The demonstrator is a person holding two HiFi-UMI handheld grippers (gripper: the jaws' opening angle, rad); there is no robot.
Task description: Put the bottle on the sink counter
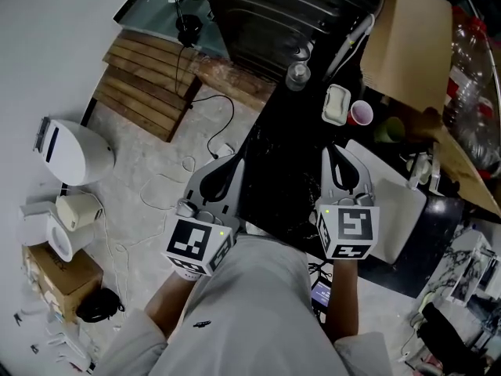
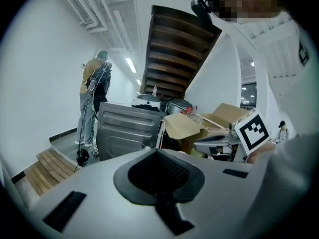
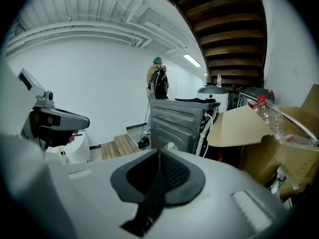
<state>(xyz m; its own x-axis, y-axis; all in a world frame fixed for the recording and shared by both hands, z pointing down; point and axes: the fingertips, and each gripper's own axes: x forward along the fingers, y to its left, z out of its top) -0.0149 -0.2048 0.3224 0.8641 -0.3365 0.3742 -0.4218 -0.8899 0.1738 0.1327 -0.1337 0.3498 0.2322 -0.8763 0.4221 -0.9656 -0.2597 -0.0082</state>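
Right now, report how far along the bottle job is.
Possibly done: the clear bottle stands upright on the dark counter beside the ribbed metal sink, free of both grippers. In hand: nothing; the left gripper and right gripper are shut and empty, held near the person's body. Left: nothing obvious, unless that spot is not the intended counter.

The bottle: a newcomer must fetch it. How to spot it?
Find the ribbed steel panel at the head view's top. On the black counter below it stands the bottle, clear and round, unlike the white box and pink cup beside it.
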